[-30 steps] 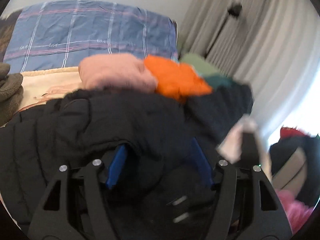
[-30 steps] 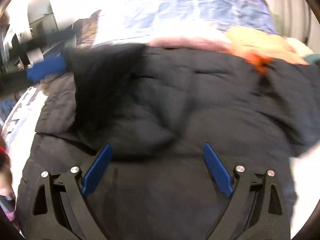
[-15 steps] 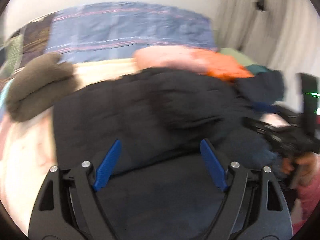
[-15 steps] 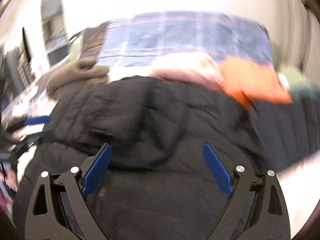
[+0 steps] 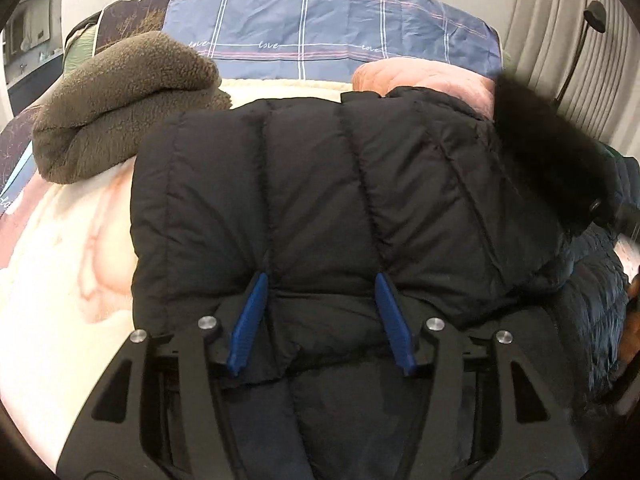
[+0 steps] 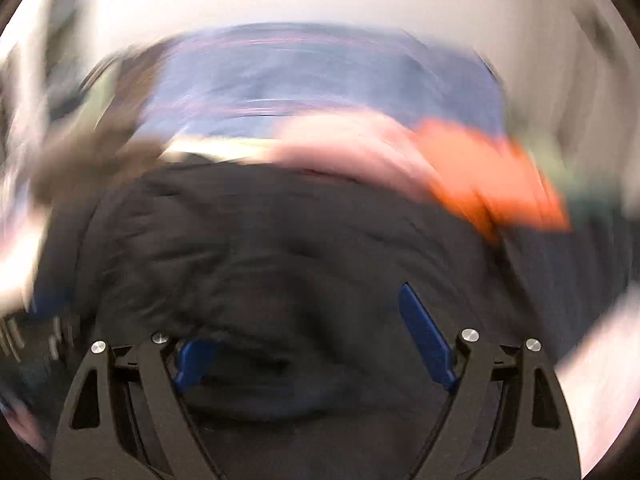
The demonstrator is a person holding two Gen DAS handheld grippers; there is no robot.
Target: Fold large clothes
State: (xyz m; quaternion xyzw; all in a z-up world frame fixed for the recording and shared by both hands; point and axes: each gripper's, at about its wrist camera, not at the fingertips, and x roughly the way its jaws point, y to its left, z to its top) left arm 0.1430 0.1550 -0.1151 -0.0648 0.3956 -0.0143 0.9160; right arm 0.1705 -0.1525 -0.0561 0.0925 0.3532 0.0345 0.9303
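A black quilted puffer jacket (image 5: pixel 340 184) lies folded on the bed, with a black fur-trimmed hood (image 5: pixel 548 148) at its right. My left gripper (image 5: pixel 318 280) has its blue fingers (image 5: pixel 248 320) closed in on a thick fold of the jacket's near edge. In the blurred right wrist view the jacket (image 6: pixel 320 248) fills the middle. My right gripper (image 6: pixel 304 320) stands wide apart over it, its left finger partly buried in fabric.
A brown fleece garment (image 5: pixel 120 100) lies at the left on the cream and pink blanket (image 5: pixel 60 280). A pink garment (image 5: pixel 432 76) and an orange one (image 6: pixel 492 176) lie behind the jacket. A blue plaid pillow (image 5: pixel 320 20) is at the headboard, curtains at the right.
My left gripper moved in and narrowed its fingers onto the jacket's near fold. The jacket now lies folded over. My right gripper is moving fast, its view blurred.
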